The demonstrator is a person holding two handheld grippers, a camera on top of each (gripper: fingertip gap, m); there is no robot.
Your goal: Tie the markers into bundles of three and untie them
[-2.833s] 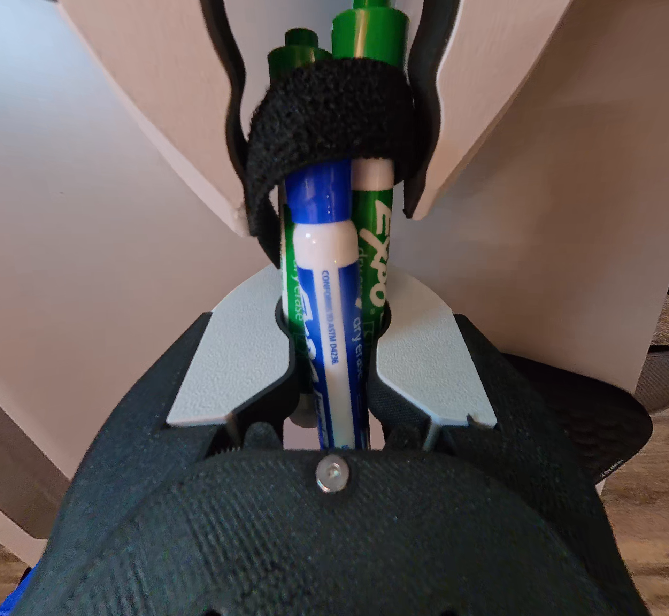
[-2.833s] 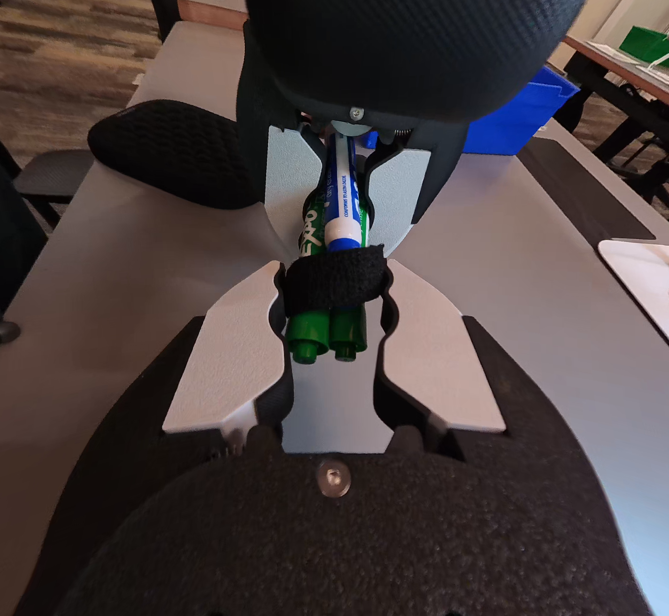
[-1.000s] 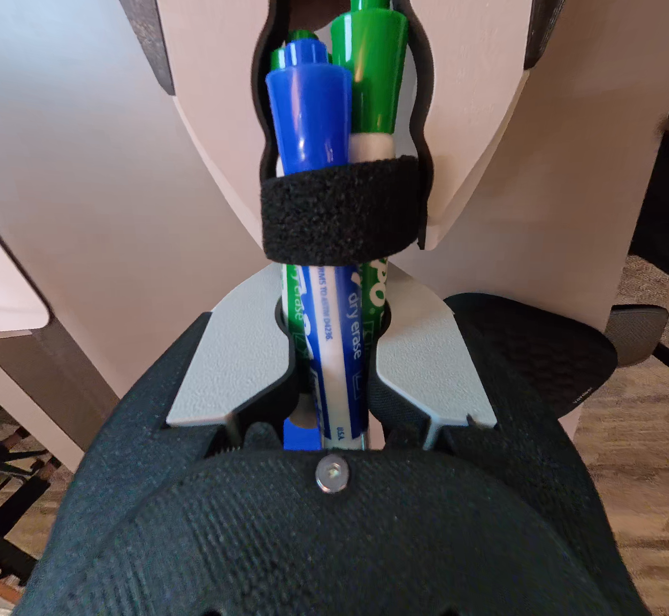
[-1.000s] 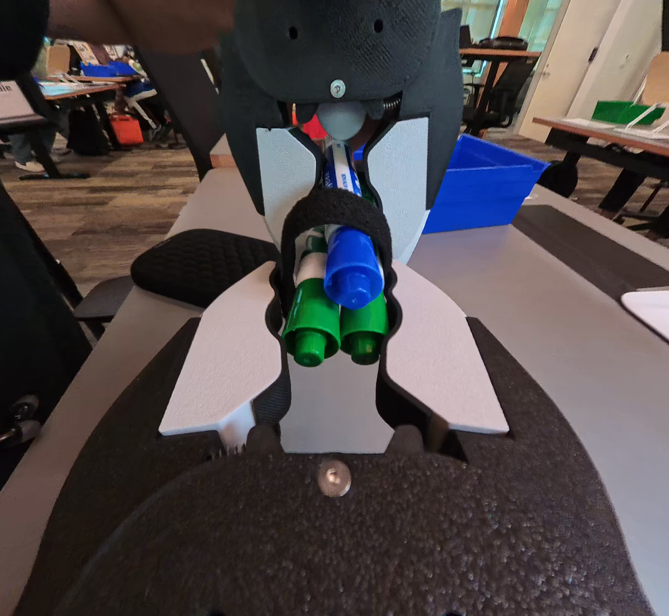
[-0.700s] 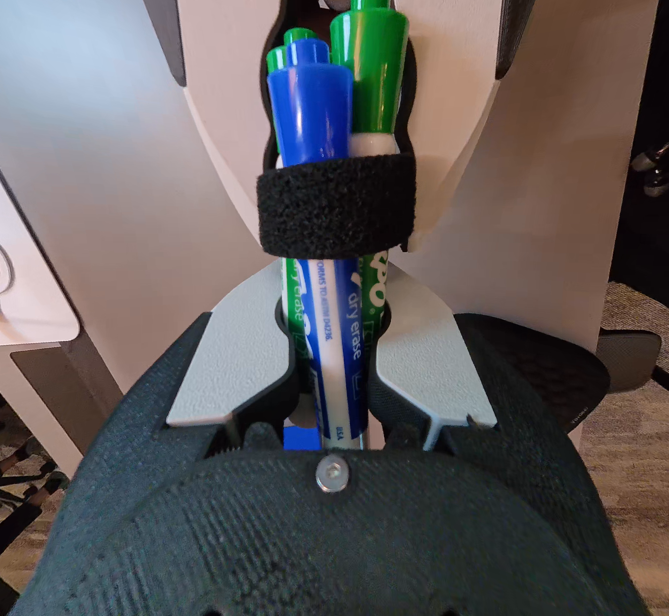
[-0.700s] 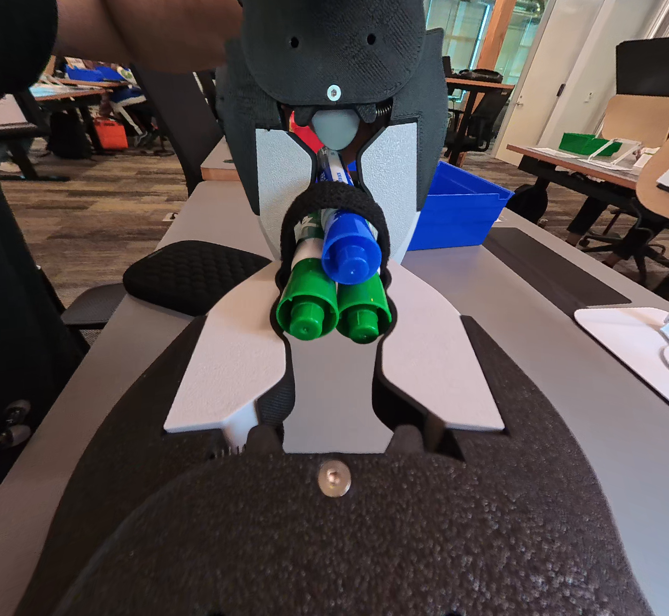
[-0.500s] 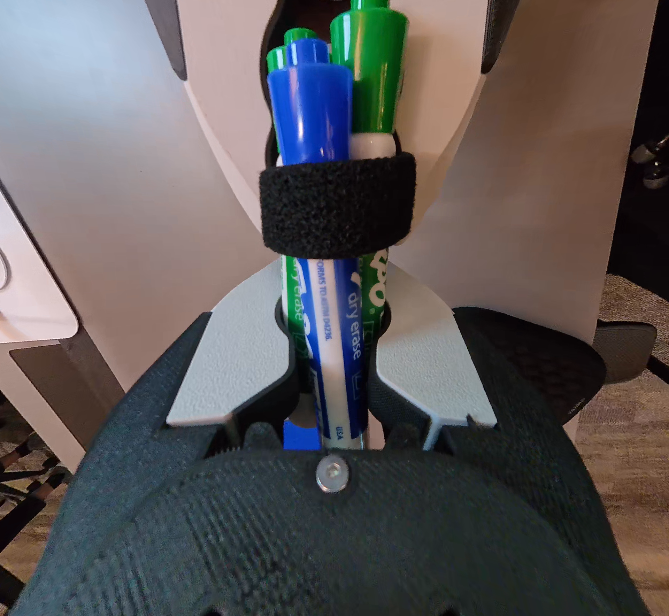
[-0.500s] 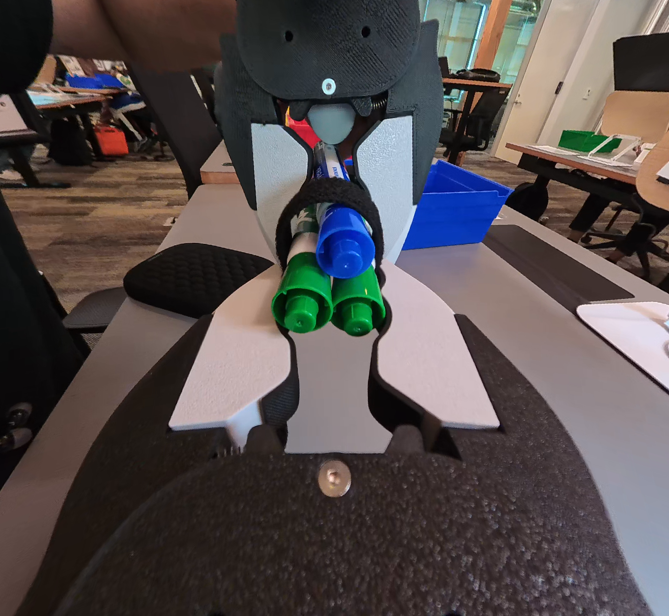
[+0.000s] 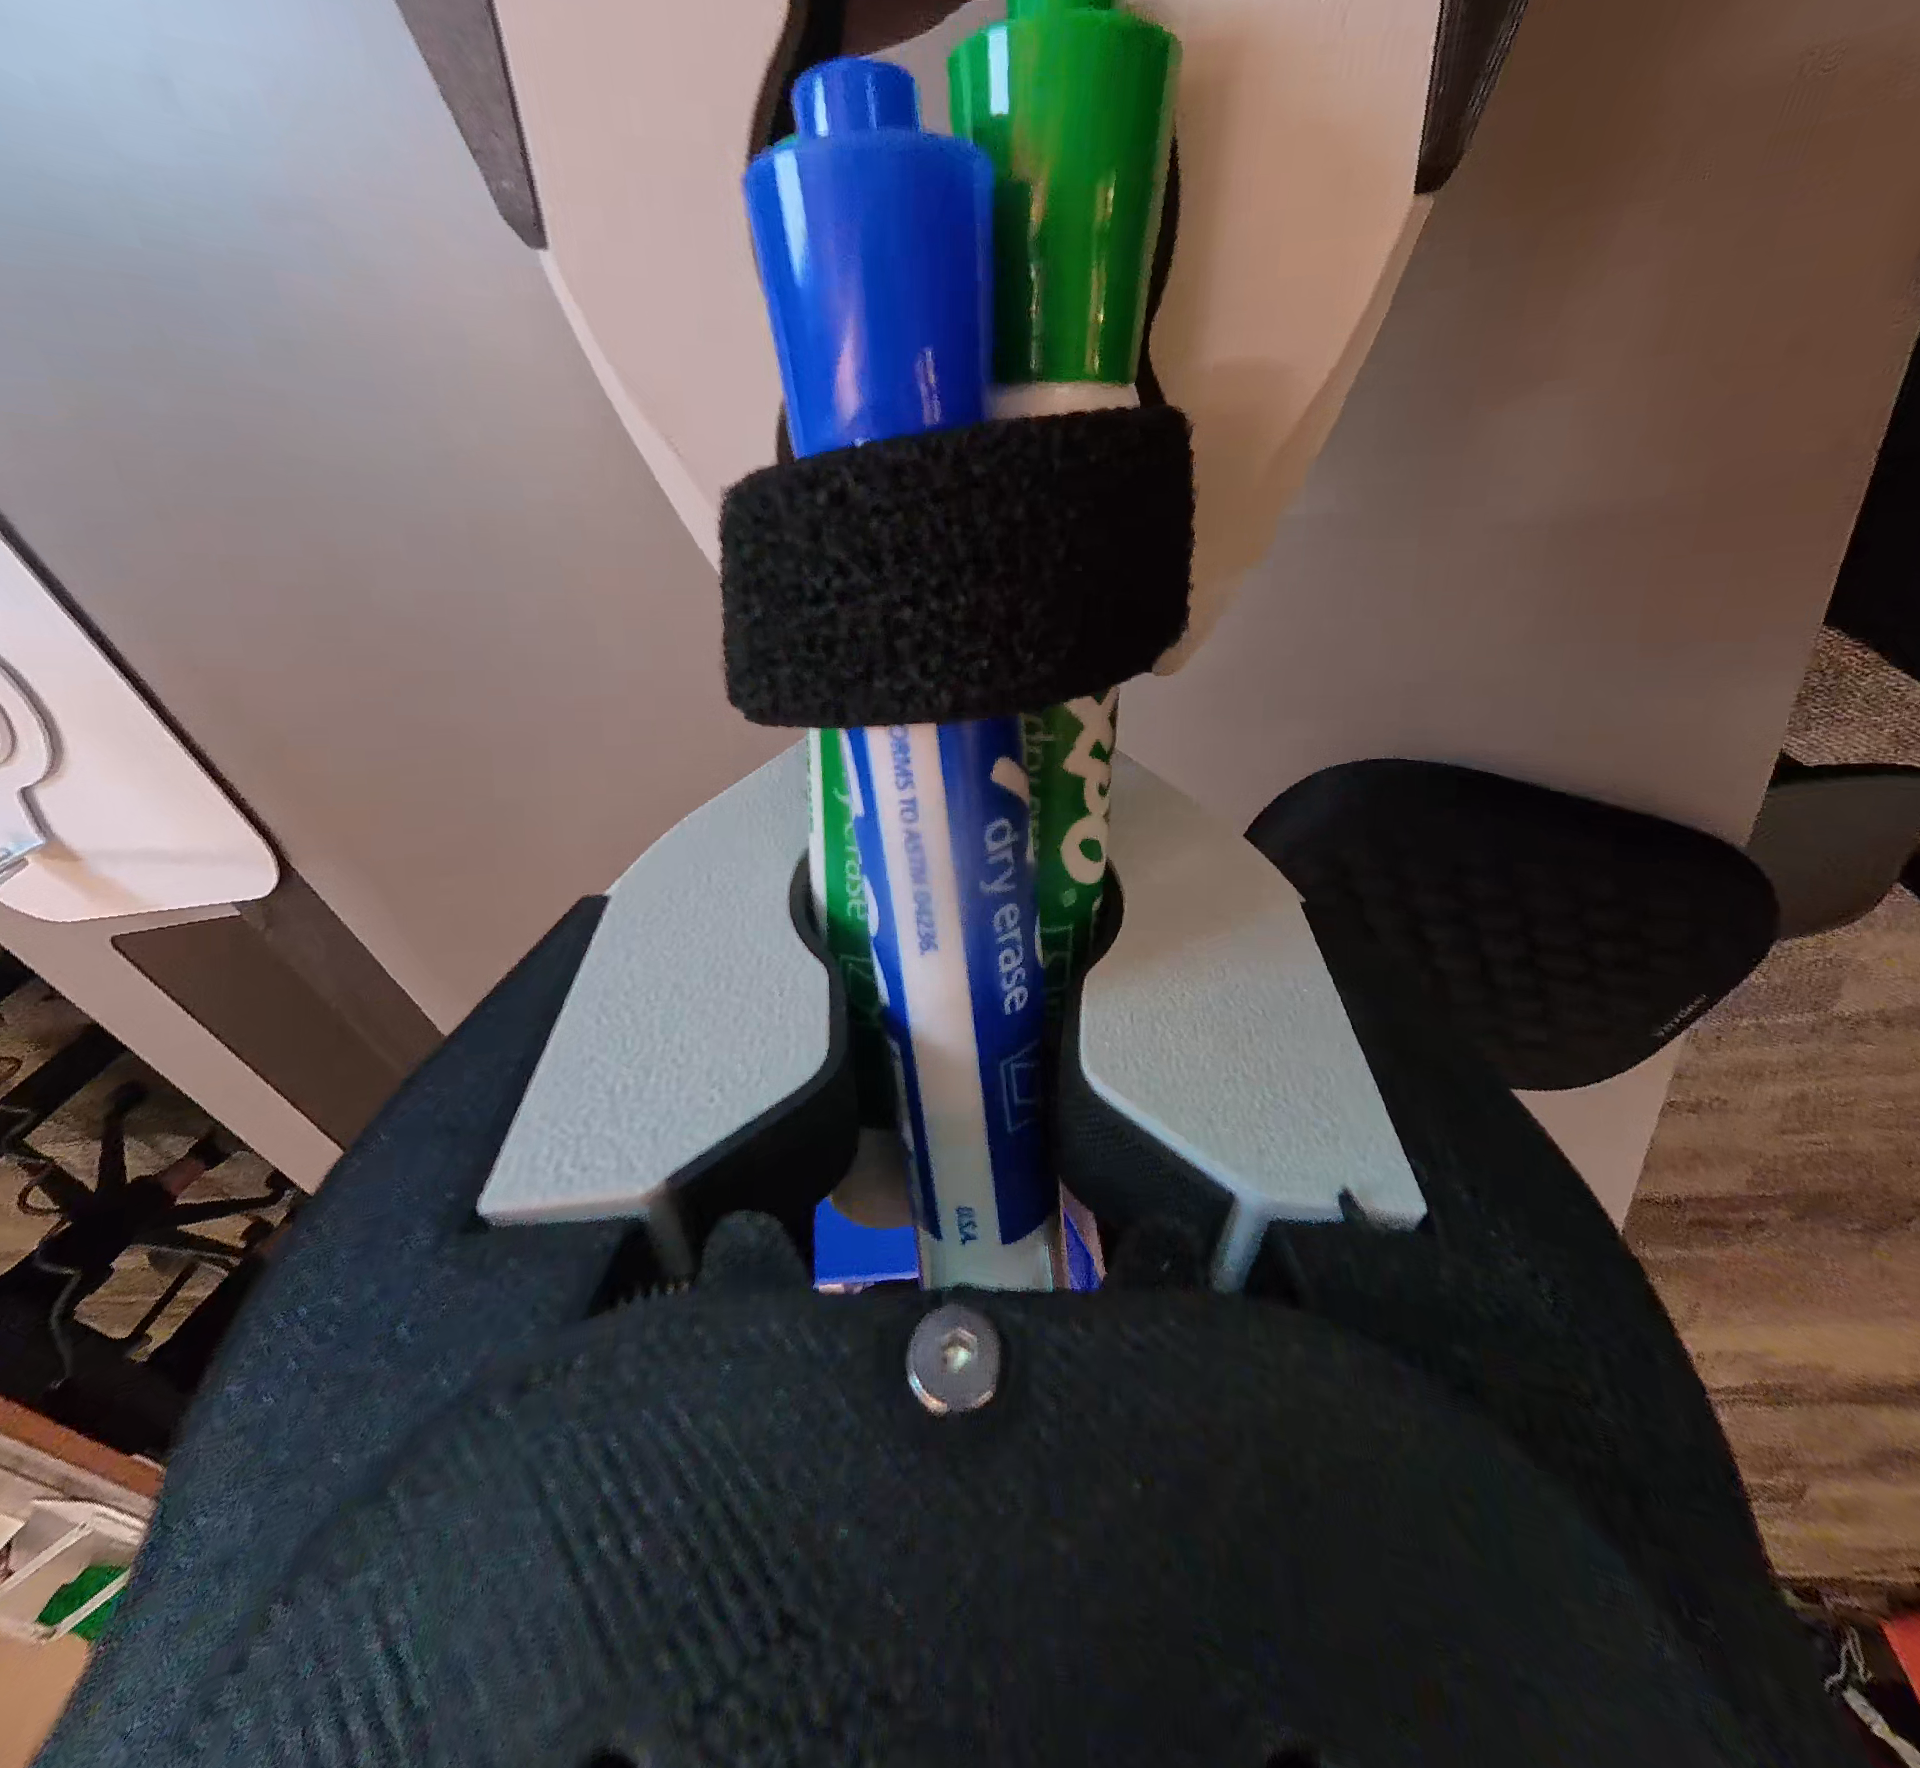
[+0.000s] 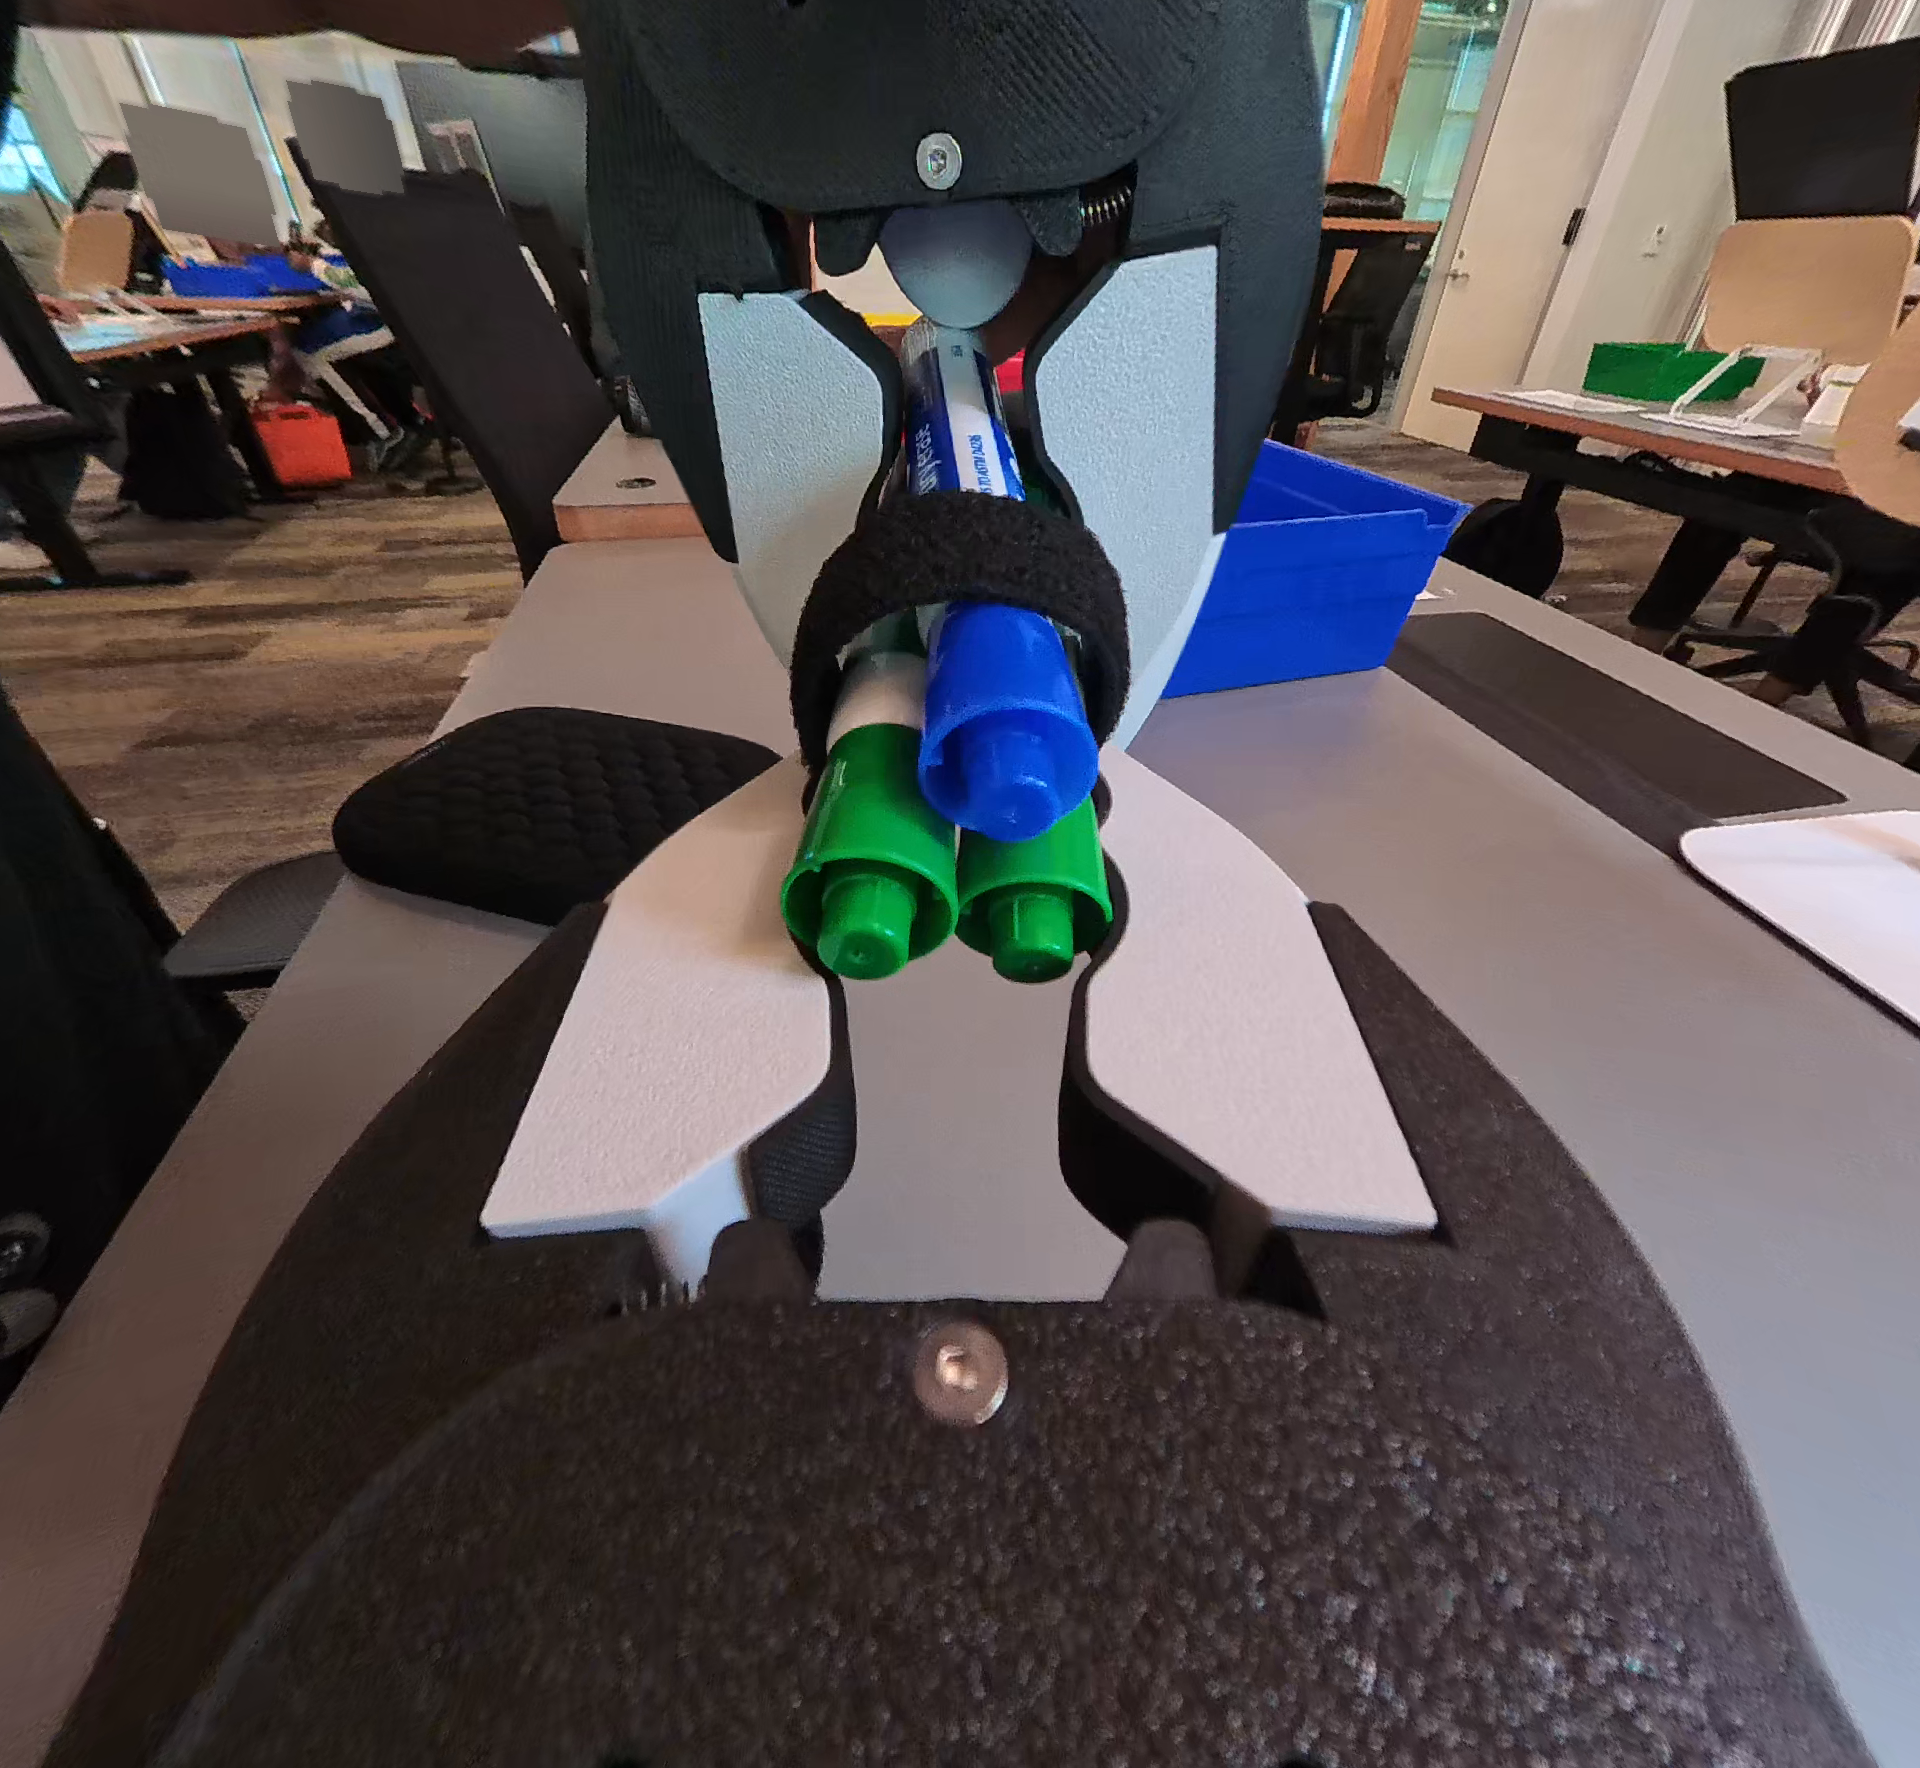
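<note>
1. We hold the bundle of three dry-erase markers, one blue-capped point(image 9: 883, 284) and two green-capped point(image 9: 1070, 191), in mid-air above the grey tabletop point(image 10: 1455, 887), in the centre of both wrist views.
2. Our left gripper point(image 9: 956, 918) has its jaws clamped on the marker barrels, low in the left wrist view; the caps point away from it.
3. A black fuzzy hook-and-loop strap point(image 9: 956, 575) circles all three markers just below the caps, and it looks closed and snug.
4. Our right gripper point(image 10: 956, 897) faces the cap ends. Its white fingers point(image 10: 675, 1022) flank the two green caps point(image 10: 873, 897), but we cannot tell whether they press on them or only sit beside them.
5. We judge the tying step done, or nearly so, with the untying still ahead.
6. The next move calls for finding the strap's free end, which we cannot see from here, pinching it with the right gripper and peeling it back while the left keeps the barrels firm.
7. A blue plastic bin point(image 10: 1320, 575) and a black textured pad point(image 10: 540, 804) sit on the table behind.
</note>
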